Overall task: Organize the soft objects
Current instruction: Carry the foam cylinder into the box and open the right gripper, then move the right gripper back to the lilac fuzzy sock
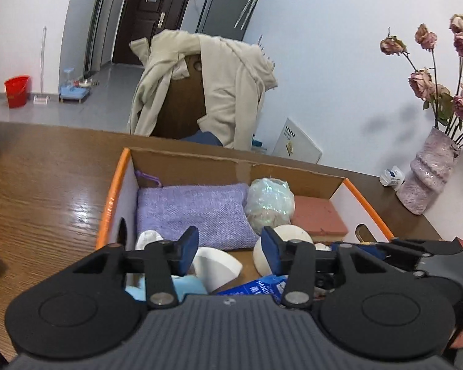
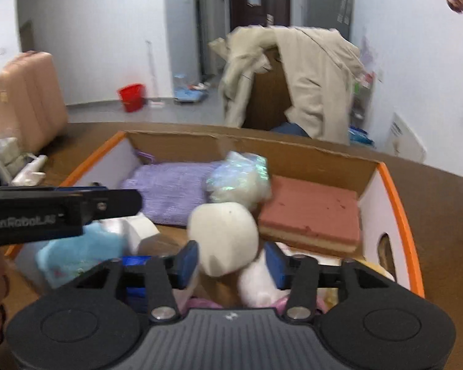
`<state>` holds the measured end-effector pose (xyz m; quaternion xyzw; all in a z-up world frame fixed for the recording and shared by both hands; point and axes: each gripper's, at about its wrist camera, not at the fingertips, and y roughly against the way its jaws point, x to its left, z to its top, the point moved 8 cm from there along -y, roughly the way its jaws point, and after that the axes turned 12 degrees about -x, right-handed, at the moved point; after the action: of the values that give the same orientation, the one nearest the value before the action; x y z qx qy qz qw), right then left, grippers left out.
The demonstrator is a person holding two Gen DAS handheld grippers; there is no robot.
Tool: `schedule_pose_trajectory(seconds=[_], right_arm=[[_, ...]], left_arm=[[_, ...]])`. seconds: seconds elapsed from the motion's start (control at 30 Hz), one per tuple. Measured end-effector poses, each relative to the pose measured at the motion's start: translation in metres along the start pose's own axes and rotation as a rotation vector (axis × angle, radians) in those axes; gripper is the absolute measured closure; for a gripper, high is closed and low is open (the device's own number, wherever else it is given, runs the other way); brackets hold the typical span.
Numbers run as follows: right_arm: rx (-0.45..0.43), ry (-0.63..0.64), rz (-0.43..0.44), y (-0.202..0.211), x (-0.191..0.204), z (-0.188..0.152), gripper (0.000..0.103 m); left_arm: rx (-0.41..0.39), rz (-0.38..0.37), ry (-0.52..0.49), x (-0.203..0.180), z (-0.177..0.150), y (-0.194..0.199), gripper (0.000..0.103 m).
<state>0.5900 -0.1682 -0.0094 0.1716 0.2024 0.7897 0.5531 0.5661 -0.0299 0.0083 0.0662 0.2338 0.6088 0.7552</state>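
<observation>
An orange-edged cardboard box (image 1: 114,197) sits on the wooden table and holds soft things: a purple knitted cloth (image 1: 194,212), a shiny wrapped bundle (image 1: 270,200), a red-brown sponge block (image 1: 319,215), a white foam ball (image 1: 293,234), a white wedge (image 1: 217,266) and a light blue plush (image 1: 185,286). My left gripper (image 1: 230,249) is open and empty above the box's near side. My right gripper (image 2: 233,260) is open over the box (image 2: 401,203), its fingers on either side of the white foam ball (image 2: 223,236), not pinching it. The left gripper (image 2: 61,208) shows at the left of the right wrist view.
A chair draped with a beige jacket (image 1: 213,83) stands behind the table. A pink vase of dried roses (image 1: 429,178) and a small white bottle (image 1: 392,177) stand at the right. A pink suitcase (image 2: 24,98) and clutter (image 2: 18,160) lie at the left.
</observation>
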Motion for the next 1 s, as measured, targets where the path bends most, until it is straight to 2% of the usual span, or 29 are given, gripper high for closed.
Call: schedule_pose_trajectory(seconds=[0.13, 0.3, 0.47, 0.6, 0.8, 1.0], right_arm=[[-0.059, 0.017, -0.013, 0.035, -0.004, 0.009, 0.045], [-0.129, 0.04, -0.032, 0.087, -0.017, 0.021, 0.045], [-0.19, 0.048, -0.034, 0.154, -0.022, 0.016, 0.042], [-0.24, 0.054, -0.03, 0.199, -0.02, 0.007, 0.037], [-0.308, 0.036, 0.0, 0.257, -0.01, -0.019, 0.031], [-0.355, 0.032, 0.013, 0.3, 0.007, -0.061, 0.027]], left_arm=[[-0.039, 0.025, -0.014, 0.0, 0.013, 0.027, 0.047], [-0.095, 0.014, -0.068, -0.012, 0.021, 0.085, 0.034], [-0.163, -0.007, -0.121, -0.027, 0.021, 0.153, 0.028], [-0.216, 0.02, -0.155, -0.036, 0.016, 0.198, 0.025], [-0.268, 0.028, -0.184, -0.05, -0.014, 0.259, 0.019], [-0.288, 0.074, -0.198, -0.061, -0.066, 0.302, 0.015]])
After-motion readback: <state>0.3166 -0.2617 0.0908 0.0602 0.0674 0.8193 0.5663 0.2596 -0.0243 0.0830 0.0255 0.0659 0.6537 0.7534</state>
